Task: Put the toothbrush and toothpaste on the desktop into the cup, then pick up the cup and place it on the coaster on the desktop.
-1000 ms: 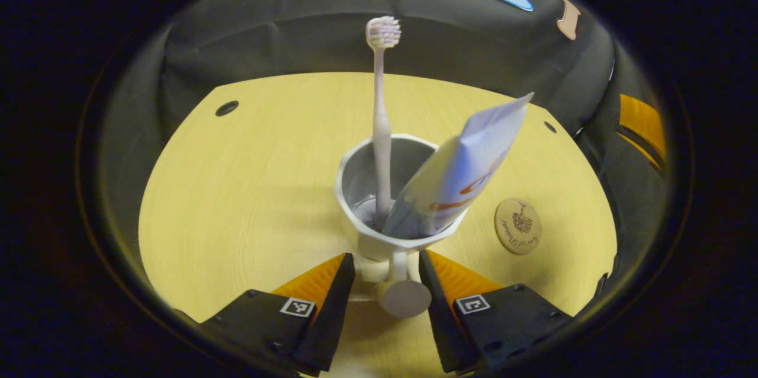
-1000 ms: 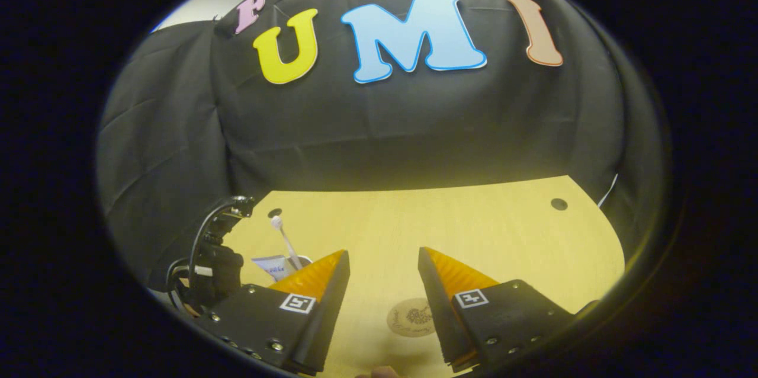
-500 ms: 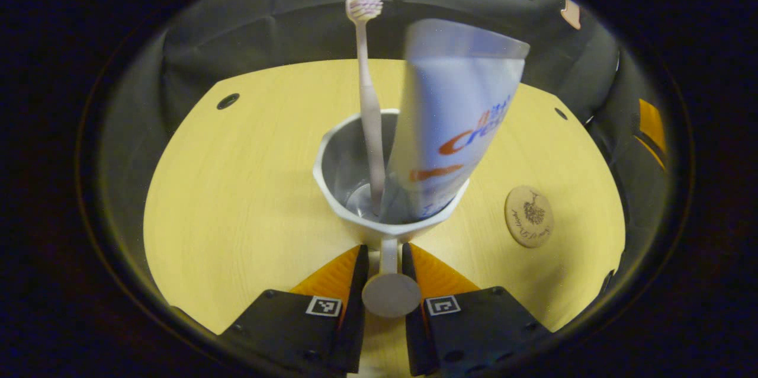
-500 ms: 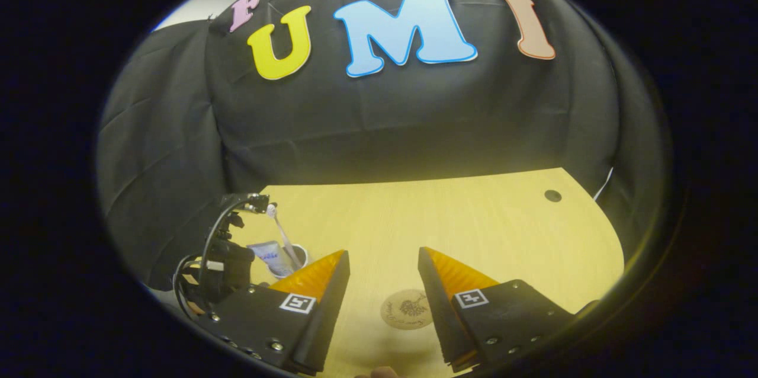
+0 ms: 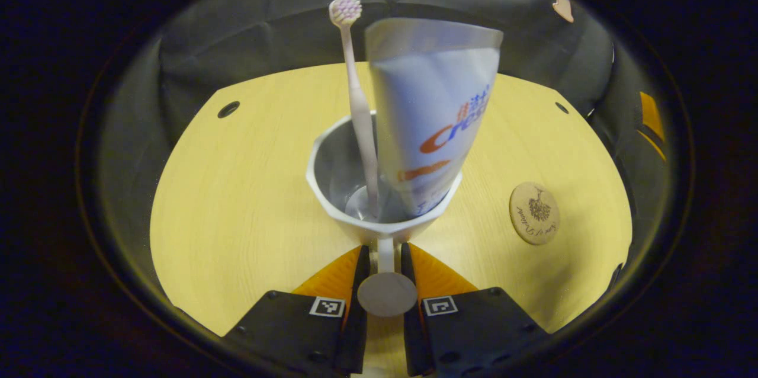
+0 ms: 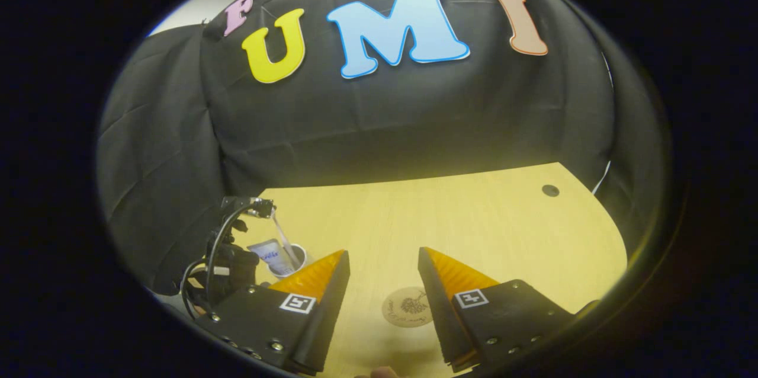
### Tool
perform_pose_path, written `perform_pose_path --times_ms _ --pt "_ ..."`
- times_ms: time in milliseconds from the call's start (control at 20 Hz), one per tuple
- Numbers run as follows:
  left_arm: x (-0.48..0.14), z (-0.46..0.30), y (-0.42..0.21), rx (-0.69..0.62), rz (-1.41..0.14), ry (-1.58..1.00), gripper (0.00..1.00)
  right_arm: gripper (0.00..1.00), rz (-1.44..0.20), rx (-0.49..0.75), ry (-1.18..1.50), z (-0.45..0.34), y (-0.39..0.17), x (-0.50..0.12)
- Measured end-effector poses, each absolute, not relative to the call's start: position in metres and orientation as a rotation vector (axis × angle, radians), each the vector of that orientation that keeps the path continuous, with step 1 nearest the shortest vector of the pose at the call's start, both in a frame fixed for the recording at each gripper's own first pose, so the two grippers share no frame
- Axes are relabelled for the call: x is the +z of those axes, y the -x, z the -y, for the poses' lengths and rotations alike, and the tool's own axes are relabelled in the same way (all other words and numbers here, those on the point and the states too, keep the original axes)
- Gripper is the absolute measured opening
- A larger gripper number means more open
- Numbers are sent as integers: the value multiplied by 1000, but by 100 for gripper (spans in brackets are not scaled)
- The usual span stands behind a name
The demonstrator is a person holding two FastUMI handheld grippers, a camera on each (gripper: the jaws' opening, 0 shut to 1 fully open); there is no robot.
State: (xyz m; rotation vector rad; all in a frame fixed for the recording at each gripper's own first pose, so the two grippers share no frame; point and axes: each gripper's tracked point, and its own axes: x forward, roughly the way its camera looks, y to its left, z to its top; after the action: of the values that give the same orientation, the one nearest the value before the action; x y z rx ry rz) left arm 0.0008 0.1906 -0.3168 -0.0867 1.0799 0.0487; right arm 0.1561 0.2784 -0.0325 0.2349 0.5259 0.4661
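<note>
A pale faceted cup [image 5: 331,170] holds a pink toothbrush [image 5: 354,99] standing upright and a white and blue toothpaste tube [image 5: 429,111] leaning beside it. My left gripper [image 5: 384,259] is shut on the cup's handle [image 5: 386,286], both fingers pressing its thin stem. The round wooden coaster [image 5: 534,214] lies on the desktop to the right of the cup. In the right gripper view my right gripper [image 6: 384,262] stands open above the desktop, with the coaster [image 6: 405,307] just below its fingers. The cup [image 6: 290,258], with brush and tube, shows far off at the left with the left gripper's body beside it.
The light wooden desktop [image 5: 249,188] has cable holes at the far left [image 5: 228,109] and far right [image 5: 561,107]. Black cloth walls close it in at the back and sides. A bare stretch of desktop [image 6: 474,224] lies ahead of my right gripper.
My left gripper has shut on the cup's handle. The toothpaste tube has swung from leaning right to more upright. The right gripper has barely moved.
</note>
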Motion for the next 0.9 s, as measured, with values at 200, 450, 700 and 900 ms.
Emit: perform_pose_path --times_ms 200,450,700,900 --pt "-318 -191 -2 48 -1063 81 35 70 -521 466 -235 -279 -154 -30" --pt "-317 -190 -3 50 -1044 91 29 70 -520 463 -234 -279 -153 -30" --pt "-318 -190 -5 62 -1023 81 29 70 -522 466 -235 -281 -152 -28" --pt "-319 -191 -7 45 -998 56 29 70 -518 465 -244 -281 -151 -26"
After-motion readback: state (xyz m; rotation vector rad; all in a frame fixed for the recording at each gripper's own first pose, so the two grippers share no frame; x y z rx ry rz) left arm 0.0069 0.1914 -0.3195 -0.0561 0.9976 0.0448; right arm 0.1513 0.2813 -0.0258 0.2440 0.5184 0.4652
